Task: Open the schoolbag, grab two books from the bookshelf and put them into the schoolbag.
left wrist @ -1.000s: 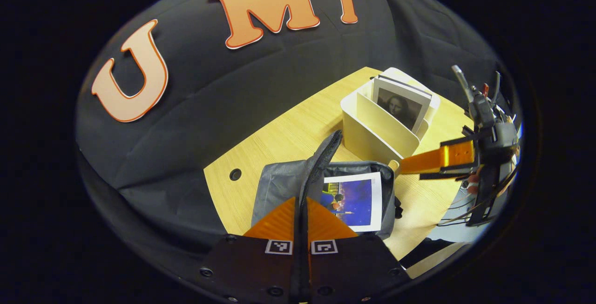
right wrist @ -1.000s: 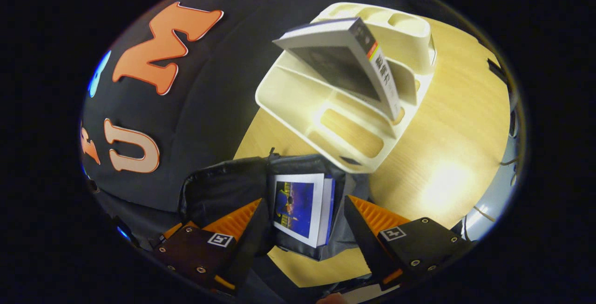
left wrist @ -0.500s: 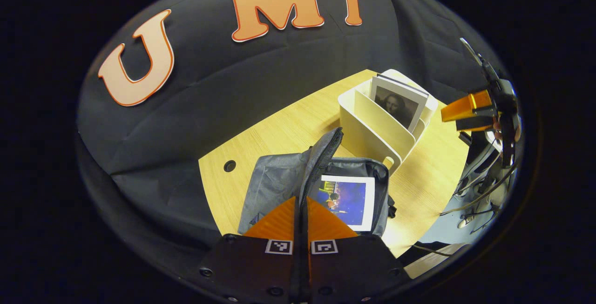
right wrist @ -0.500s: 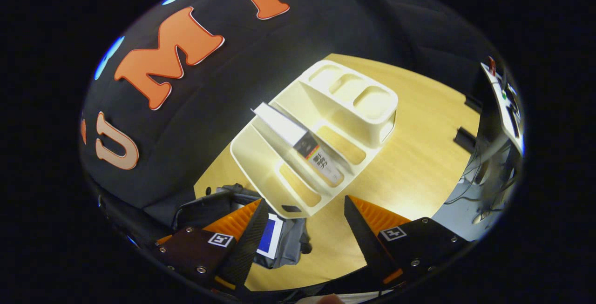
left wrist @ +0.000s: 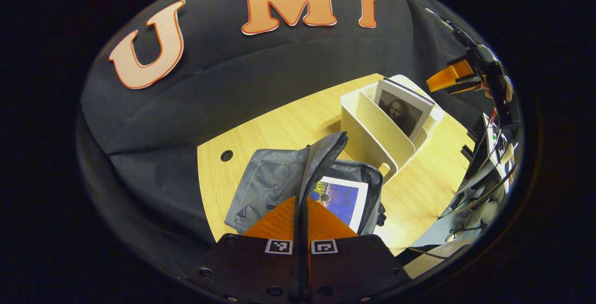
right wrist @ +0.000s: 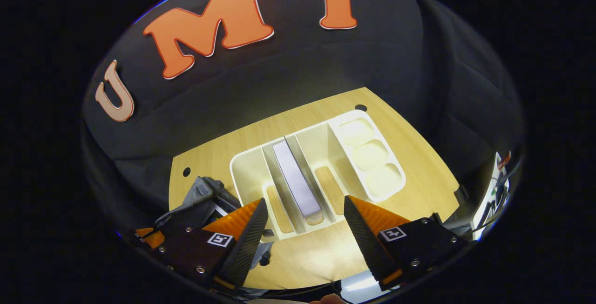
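The grey schoolbag lies open on the wooden table, with a blue-covered book inside it. My left gripper is shut on the bag's raised flap, holding it up. The white bookshelf stands just behind the bag, and a portrait-covered book stands upright in it. My right gripper hovers high above the shelf's far side. In the right gripper view, that gripper is open and empty, looking down on the book's top edge in the bookshelf's middle slot. The schoolbag sits at lower left.
The bookshelf has three shallow cups along one side. Round holes are cut in the table. Cables and equipment hang beyond the table's right edge. The black cloth wall closes off the back.
My right gripper has risen from over the bag and swung across to above the bookshelf, still open. My left gripper has kept its hold on the flap, with the bag drawn slightly nearer.
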